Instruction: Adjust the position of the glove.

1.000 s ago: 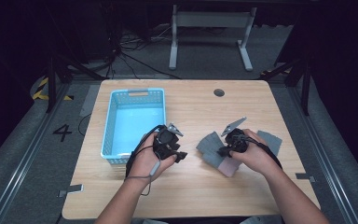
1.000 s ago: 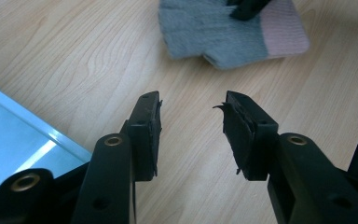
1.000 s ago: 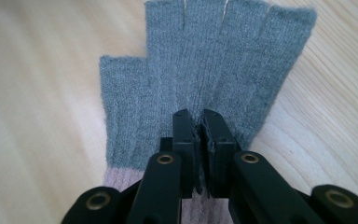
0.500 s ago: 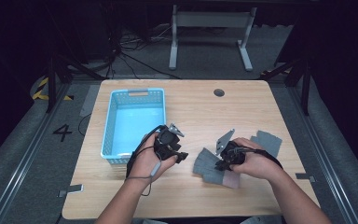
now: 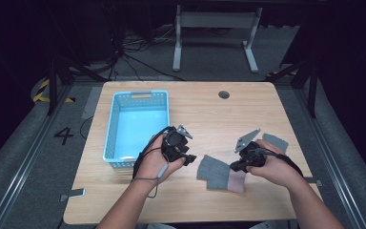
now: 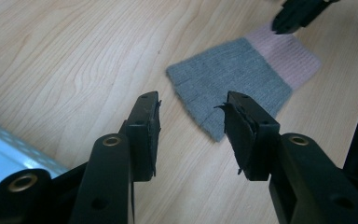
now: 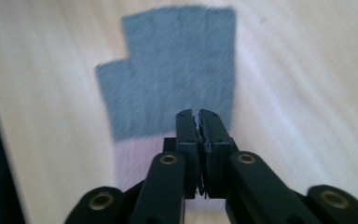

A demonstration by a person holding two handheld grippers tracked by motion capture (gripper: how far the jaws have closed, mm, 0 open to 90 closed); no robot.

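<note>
While the right gripper [image 5: 235,167] hangs low over the pink cuff end of a grey fingerless glove [image 5: 218,174], its jaws are pressed together; they have just been closing, and in the right gripper view they meet face to face with only a dark frayed edge at their seam, so I cannot tell whether any knit is caught between them. That glove lies flat on the wooden table [image 5: 205,114], near the person's edge, between the two hands, its stubby finger ends towards the left gripper [image 5: 190,159] and its pink cuff [image 6: 291,51] towards the right hand [image 5: 276,167]. Seen from the left gripper's own camera, its jaws stand apart with bare wood between them, the glove's grey edge lying just beyond the tips and untouched. A second grey glove [image 5: 275,141] rests on the table just past the right hand, apart from the first. Left of the left hand [image 5: 155,162] sits a light blue plastic basket [image 5: 116,143], its near corner close beside that hand
</note>
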